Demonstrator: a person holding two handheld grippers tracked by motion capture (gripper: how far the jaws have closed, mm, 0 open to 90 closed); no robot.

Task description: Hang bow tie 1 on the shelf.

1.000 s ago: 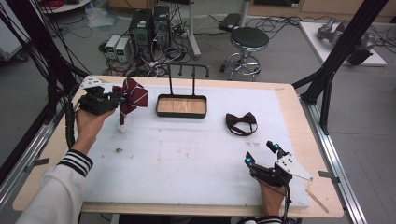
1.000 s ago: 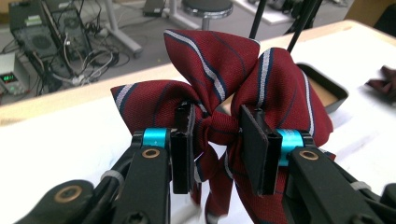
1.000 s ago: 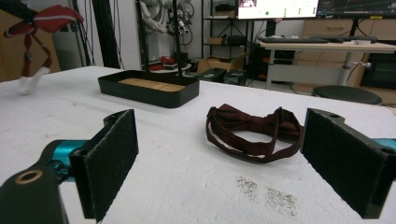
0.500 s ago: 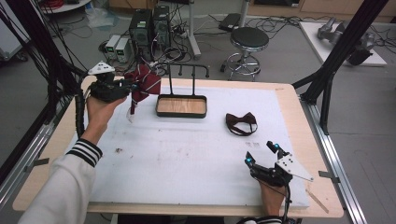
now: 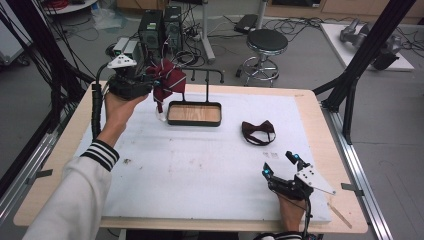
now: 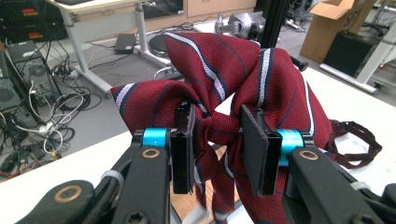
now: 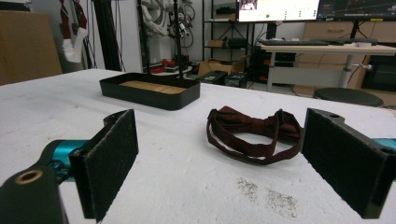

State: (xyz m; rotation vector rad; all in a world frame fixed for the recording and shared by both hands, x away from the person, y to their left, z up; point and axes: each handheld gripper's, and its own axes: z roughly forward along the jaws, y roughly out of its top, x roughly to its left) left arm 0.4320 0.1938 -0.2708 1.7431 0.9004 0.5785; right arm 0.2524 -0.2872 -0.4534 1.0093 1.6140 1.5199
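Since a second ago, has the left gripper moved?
Yes. The left gripper, shut on the striped bow tie, moved toward the table's far edge, closer to the tray stand.

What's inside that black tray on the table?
The black tray shows a wooden floor with nothing lying in it; its left corner is hidden behind the striped bow tie in the left gripper.

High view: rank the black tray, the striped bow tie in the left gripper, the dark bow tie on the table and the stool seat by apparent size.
1. Black tray.
2. Stool seat, though farther away.
3. Striped bow tie and dark bow tie: too alike to rank, and the striped one is raised towards the camera.
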